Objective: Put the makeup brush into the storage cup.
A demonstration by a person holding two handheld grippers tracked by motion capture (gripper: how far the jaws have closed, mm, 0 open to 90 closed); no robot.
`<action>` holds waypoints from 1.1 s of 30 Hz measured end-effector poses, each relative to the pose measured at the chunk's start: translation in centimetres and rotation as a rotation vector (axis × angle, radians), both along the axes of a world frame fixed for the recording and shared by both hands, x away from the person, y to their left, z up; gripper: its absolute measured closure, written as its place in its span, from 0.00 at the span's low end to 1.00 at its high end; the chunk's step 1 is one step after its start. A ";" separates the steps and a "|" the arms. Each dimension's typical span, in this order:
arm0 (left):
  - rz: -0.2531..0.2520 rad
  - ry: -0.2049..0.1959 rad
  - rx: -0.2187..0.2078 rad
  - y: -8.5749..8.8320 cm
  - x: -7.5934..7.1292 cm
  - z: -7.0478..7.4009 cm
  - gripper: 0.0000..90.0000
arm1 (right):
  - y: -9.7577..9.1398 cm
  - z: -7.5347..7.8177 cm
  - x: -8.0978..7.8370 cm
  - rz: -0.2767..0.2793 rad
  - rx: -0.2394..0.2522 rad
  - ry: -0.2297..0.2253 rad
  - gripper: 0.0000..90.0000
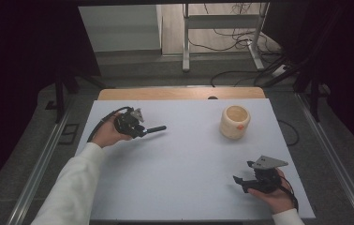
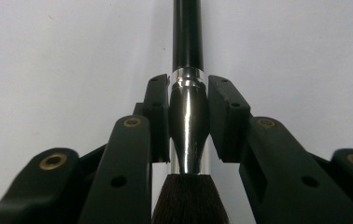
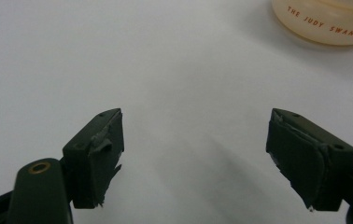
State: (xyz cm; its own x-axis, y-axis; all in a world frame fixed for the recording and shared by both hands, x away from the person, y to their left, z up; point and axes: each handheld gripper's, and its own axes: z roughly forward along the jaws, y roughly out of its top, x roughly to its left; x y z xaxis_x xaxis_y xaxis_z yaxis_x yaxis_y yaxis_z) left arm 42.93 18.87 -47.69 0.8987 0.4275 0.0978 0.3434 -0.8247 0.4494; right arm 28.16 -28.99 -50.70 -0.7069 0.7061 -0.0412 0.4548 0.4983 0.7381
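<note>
A make-up brush (image 2: 187, 42) with a black handle, a silver ferrule and dark bristles is clamped in my left gripper (image 2: 188, 95); the pads press on the ferrule and the bristles point back toward the camera. In the high view that left gripper (image 1: 142, 130) hovers over the table's left side with the brush handle (image 1: 157, 128) sticking out to the right. A cream cup (image 1: 235, 122) with an orange mark stands at the right back. My right gripper (image 1: 241, 182) rests low near the front right, open, with nothing between its pads (image 3: 97, 149). The cup's base (image 3: 326, 21) carries printed lettering.
The white tabletop (image 1: 184, 159) ends at a wooden strip (image 1: 180, 93) at the back. Beyond it stand a metal frame (image 1: 222, 28) and loose cables (image 1: 240, 42) on the floor. Rails run along both sides of the table.
</note>
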 end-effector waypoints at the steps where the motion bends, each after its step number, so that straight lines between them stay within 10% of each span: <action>1: -0.003 -0.002 0.000 0.0 -0.1 0.1 0.79 | 0.0 0.0 0.0 -0.001 -0.001 -0.001 0.22; 33: 0.003 -0.054 -0.136 0.3 -4.8 2.2 0.79 | 0.4 0.2 0.0 -0.001 0.013 -0.015 0.22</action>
State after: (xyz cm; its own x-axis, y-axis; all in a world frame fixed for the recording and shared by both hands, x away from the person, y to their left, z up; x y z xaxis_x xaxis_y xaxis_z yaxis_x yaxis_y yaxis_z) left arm 38.16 19.16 -45.45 0.8923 0.4429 0.0873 0.3180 -0.7539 0.5749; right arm 28.19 -28.59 -50.47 -0.7054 0.7076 -0.0426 0.4442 0.4880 0.7514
